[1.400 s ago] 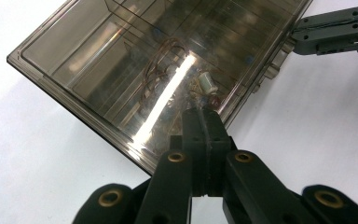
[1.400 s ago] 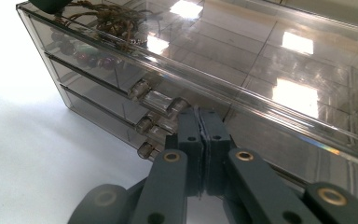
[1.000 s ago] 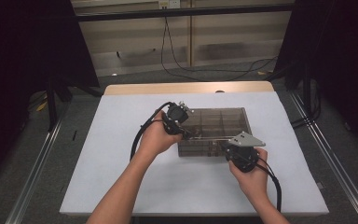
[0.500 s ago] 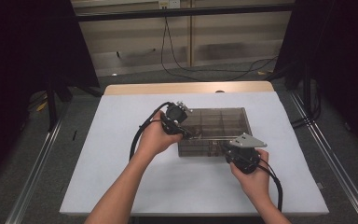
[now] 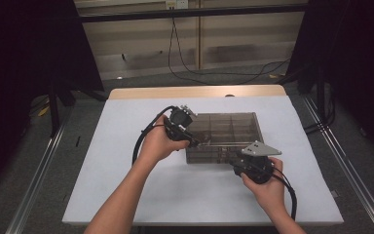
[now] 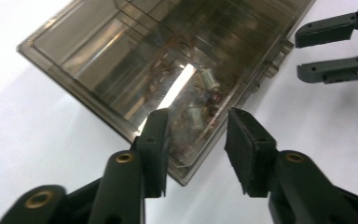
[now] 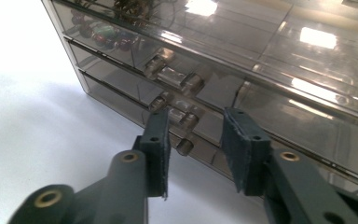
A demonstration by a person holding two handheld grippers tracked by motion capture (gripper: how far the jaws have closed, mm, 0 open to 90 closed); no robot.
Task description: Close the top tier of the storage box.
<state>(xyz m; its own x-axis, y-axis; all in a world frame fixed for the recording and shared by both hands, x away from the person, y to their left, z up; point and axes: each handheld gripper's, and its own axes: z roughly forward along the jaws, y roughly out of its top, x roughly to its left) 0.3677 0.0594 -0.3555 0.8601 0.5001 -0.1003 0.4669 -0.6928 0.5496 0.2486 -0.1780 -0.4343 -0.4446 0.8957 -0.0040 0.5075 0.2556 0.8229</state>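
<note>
High view: a smoky clear plastic organizer box (image 5: 226,136) lies mid-table on the white table (image 5: 126,195), with the left gripper (image 5: 195,141) at its near-left corner and the right gripper (image 5: 241,165) at its front edge, and bare white surface all round them. Left gripper view: its fingers (image 6: 156,149) have just been opening and stand apart astride the box's corner without pressing it, small beads and wire showing through the lid, the other gripper's jaws farther off at upper right. Right gripper view: its fingers (image 7: 242,149), likewise just opening, stand apart and free before the front-wall latches (image 7: 177,79), which lie right in their path.
</note>
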